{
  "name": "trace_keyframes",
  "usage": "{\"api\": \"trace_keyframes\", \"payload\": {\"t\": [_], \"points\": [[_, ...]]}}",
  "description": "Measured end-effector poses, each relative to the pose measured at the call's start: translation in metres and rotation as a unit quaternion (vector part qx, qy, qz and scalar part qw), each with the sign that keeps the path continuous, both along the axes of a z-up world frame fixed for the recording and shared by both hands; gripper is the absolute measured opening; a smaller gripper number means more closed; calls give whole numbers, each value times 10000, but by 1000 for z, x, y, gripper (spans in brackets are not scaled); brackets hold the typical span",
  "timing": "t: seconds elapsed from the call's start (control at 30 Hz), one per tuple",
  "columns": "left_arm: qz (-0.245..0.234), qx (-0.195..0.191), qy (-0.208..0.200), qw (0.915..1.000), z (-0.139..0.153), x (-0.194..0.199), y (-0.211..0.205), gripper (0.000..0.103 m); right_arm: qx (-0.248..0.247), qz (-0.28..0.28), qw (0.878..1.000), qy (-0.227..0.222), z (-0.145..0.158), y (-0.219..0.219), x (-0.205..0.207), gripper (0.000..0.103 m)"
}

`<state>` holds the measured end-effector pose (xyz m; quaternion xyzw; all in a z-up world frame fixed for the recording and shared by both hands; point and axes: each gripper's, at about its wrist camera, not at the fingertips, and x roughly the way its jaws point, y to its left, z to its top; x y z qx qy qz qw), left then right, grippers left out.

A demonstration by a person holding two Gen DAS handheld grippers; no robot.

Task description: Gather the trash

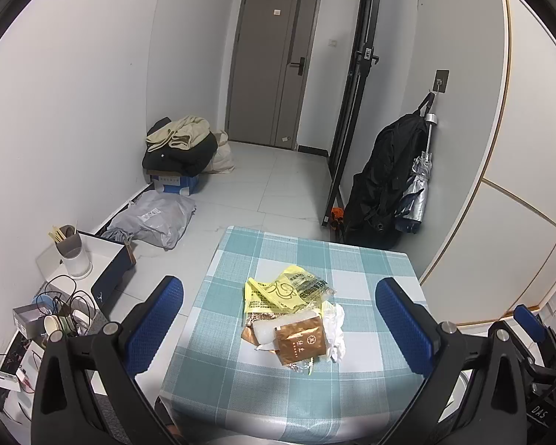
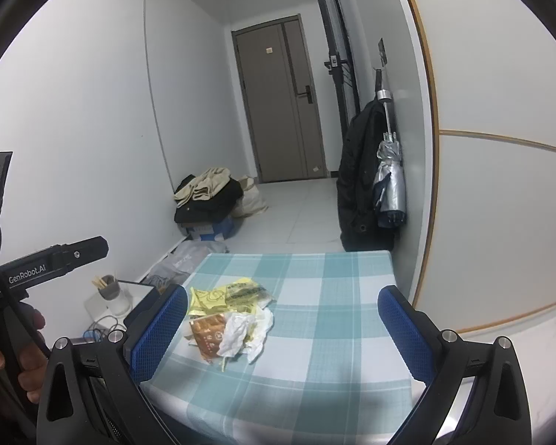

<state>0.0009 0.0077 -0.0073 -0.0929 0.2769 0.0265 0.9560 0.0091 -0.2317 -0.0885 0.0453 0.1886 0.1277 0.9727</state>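
A pile of trash lies on the table with the blue-and-white checked cloth [image 1: 370, 270]: a yellow wrapper [image 1: 278, 291], a brown packet [image 1: 302, 343], a crumpled white tissue [image 1: 333, 328] and a white foam piece [image 1: 274, 328]. My left gripper [image 1: 280, 322] is open and empty, held above the pile with its blue pads either side. In the right wrist view the pile shows as yellow wrapper [image 2: 218, 298], brown packet [image 2: 207, 335] and tissue [image 2: 246, 333] on the table [image 2: 333, 296]. My right gripper [image 2: 283, 333] is open and empty, with the pile near its left pad [image 2: 159, 330].
A white cup with sticks [image 1: 72, 250] and a cluttered stand with cables [image 1: 61, 311] are left of the table. A grey bag [image 1: 155, 217] and a clothes pile [image 1: 181, 146] lie on the floor. A black bag [image 1: 385, 181] and umbrella [image 1: 417, 193] hang on the right wall.
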Motion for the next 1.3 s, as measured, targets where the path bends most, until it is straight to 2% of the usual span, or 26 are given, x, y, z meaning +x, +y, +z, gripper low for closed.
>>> {"api": "trace_keyframes", "payload": {"t": [0.83, 1.13, 1.3], "points": [[-49, -21, 97, 9999, -4, 6, 3, 102, 63, -11, 9999, 113, -1, 0, 4, 103], [-80, -109, 270, 9995, -16, 19, 11, 102, 140, 126, 9990, 407, -4, 1, 27, 103], [-100, -327, 491, 9982, -30, 32, 25, 102, 149, 350, 9968, 701, -3, 6, 57, 103]]}}
